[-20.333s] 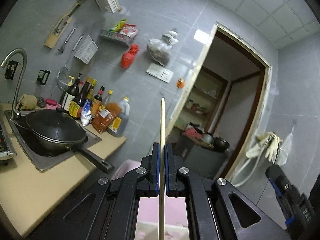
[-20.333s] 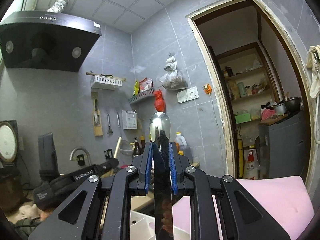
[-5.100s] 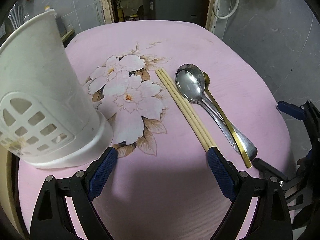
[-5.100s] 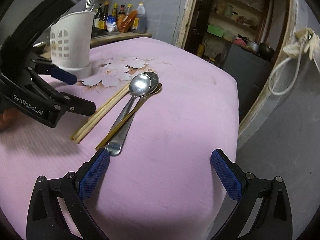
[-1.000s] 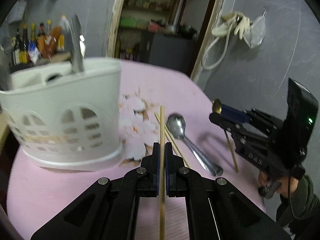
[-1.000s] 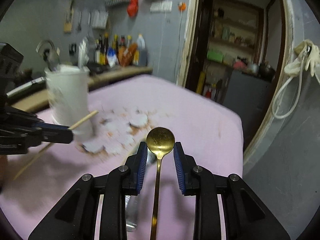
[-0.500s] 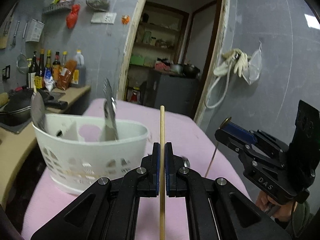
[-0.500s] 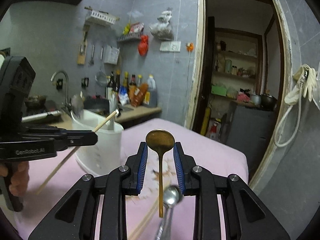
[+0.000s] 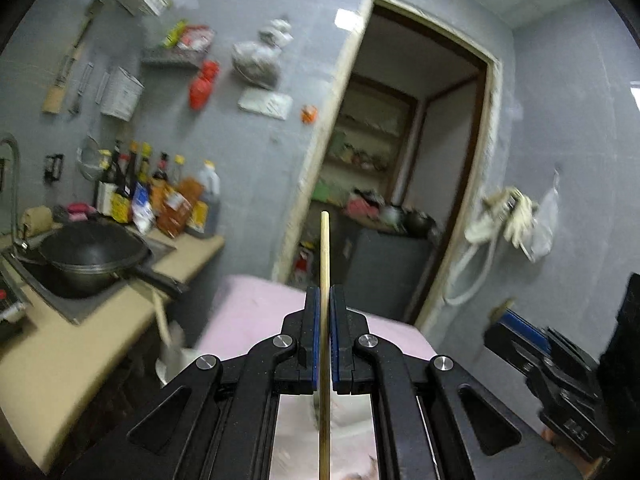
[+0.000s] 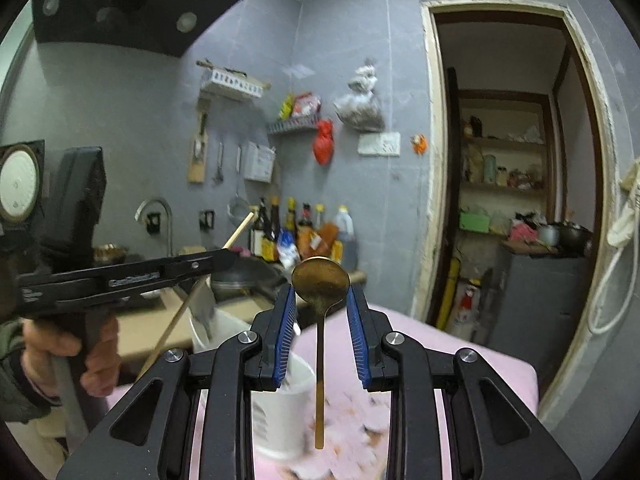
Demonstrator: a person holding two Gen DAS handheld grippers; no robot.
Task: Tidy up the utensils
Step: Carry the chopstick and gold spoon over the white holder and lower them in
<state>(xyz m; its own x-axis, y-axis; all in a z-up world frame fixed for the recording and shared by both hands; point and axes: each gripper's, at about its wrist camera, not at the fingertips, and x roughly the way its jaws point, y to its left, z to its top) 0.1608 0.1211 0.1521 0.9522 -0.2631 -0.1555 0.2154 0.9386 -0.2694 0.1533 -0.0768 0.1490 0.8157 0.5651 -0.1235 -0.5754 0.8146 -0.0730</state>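
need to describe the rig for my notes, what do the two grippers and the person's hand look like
Both grippers are matte black plastic linkages with silver pivot screws and blue ribbed pads on the fingers. The left gripper carries white lettering along its side, seen from the right wrist view, and a pistol-style handle. The right gripper looks the same build. The hand on the left handle comes out of a dark green sleeve.
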